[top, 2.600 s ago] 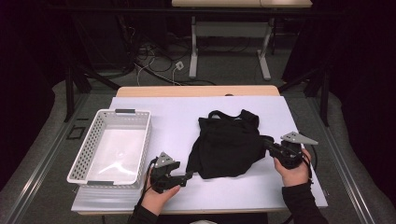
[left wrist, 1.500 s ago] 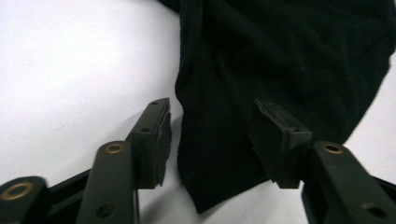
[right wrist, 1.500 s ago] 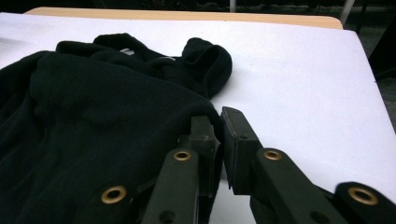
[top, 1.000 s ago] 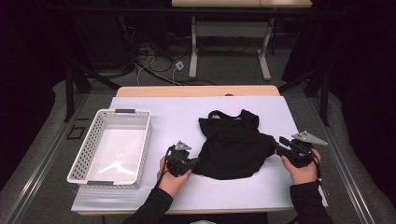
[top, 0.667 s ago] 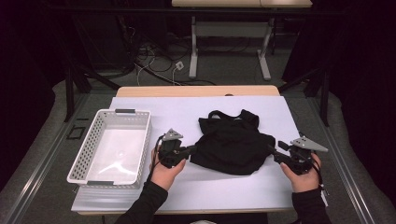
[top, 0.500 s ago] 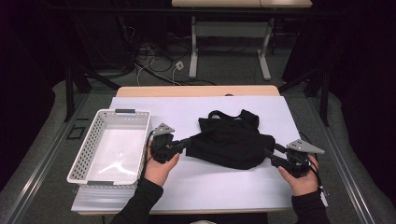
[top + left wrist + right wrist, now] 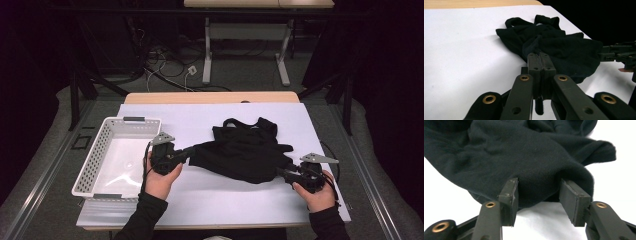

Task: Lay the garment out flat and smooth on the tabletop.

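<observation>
Scene: A person is working a black garment (image 7: 245, 152) with a hand-held gripper in each hand at a white-covered tabletop (image 7: 200, 195), a white basket (image 7: 95, 160) sitting by the left edge.

Garment: It is lying bunched across the middle of the tabletop, straps toward the far edge, its lower hem sagging toward the near edge between the two hands.

Left gripper (image 7: 186, 154): Its fingers (image 7: 541, 66) are clenching tight on a pinch of the garment's left corner, the cloth drawn out in a taut point toward the basket.

Right gripper (image 7: 281, 172): Its fingers (image 7: 510, 195) are standing partly apart with a fold of the garment's right hem bulging between them; the jaws have just been narrowing, and the pads are reaching the cloth at either side without yet looking clamped on it.

Step in hand: By the look of it, the person is securing the second corner so the garment can be stretched out or lifted by two ends.

Next move: It is likely calling for the right fingers to finish closing on the hem fold, deep enough that the soft cloth is not slipping out, before both hands are pulling apart or raising together.
</observation>
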Demonstrator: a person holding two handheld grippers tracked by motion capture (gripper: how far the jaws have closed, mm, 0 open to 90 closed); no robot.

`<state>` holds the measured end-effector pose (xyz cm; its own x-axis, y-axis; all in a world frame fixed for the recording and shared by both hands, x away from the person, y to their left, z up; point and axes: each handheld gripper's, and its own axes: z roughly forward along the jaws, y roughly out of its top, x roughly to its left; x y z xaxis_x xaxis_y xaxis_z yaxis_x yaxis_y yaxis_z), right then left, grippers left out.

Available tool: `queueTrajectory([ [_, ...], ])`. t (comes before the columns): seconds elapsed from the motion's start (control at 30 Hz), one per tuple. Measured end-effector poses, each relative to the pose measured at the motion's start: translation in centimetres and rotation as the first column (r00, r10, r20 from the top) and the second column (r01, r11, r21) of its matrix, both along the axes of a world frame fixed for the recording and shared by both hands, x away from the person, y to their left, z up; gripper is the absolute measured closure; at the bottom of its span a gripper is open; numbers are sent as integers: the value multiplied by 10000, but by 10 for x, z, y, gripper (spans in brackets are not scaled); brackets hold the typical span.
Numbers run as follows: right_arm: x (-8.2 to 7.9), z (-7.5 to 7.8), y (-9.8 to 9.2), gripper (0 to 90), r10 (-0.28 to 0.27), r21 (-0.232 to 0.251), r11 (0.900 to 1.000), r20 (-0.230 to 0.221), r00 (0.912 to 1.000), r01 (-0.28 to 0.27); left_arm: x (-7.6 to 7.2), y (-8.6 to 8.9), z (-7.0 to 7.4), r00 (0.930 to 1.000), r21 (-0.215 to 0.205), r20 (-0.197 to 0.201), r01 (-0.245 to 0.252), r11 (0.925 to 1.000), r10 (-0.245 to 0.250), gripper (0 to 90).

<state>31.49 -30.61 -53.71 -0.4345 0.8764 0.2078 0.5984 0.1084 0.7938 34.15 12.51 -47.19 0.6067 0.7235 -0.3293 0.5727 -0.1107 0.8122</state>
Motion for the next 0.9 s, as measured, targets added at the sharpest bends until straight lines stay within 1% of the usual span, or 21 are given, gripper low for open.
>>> queueTrajectory([
  [0.07, 2, -2, 0, 535, -57, -71, 10000, -31, 10000, 57, 0, 0, -1, 10000, -22, -6, 9, 10000, -9, 896],
  [0.13, 3, -2, -1, 602, -88, -62, 9999, -86, 9999, 87, 0, -1, -1, 10000, -3, 9, 54, 10000, -54, 896],
  [0.2, 6, -1, -2, 695, -197, 149, 9997, -150, 9997, 199, 0, -1, -1, 10000, -48, 5, 71, 10000, -71, 897],
  [0.27, 8, 1, -2, 773, -169, 408, 9990, -256, 9995, 179, 0, -2, -1, 10000, -84, 14, 78, 9999, -77, 897],
  [0.3, 9, 2, -2, 799, -172, 502, 9986, -295, 9994, 187, -1, -1, 0, 9999, -52, 43, 133, 9999, -133, 897],
  [0.33, 9, 3, -1, 828, -135, 530, 9985, -235, 9996, 147, -1, -1, 1, 9999, -74, 40, 120, 9999, -119, 897],
  [0.47, 7, 11, -2, 851, -135, 627, 9979, -48, 9999, 138, -3, 1, 6, 9998, -233, 159, 147, 9996, -144, 897],
  [0.5, 6, 16, -5, 851, -162, 700, 9974, 92, 9998, 155, -4, 1, 8, 9996, -284, 244, 181, 9994, -174, 897],
  [0.6, 2, 29, -13, 853, -325, 1007, 9945, 337, 9989, 290, -8, 2, 15, 9990, -394, 381, 267, 9989, -252, 896],
  [0.67, 0, 37, -20, 854, -391, 1286, 9911, 357, 9986, 342, -10, 2, 20, 9983, -475, 511, 314, 9984, -289, 896],
  [0.73, -1, 45, -25, 854, -463, 1461, 9885, 445, 9979, 393, -13, 2, 25, 9973, -525, 645, 394, 9978, -360, 897],
  [0.8, -2, 51, -28, 854, -465, 1502, 9879, 515, 9976, 383, -16, 2, 29, 9964, -574, 751, 447, 9974, -403, 897],
  [0.9, -3, 58, -29, 854, -361, 1443, 9891, 445, 9984, 293, -19, -1, 31, 9956, -699, 710, 658, 9954, -608, 896],
])
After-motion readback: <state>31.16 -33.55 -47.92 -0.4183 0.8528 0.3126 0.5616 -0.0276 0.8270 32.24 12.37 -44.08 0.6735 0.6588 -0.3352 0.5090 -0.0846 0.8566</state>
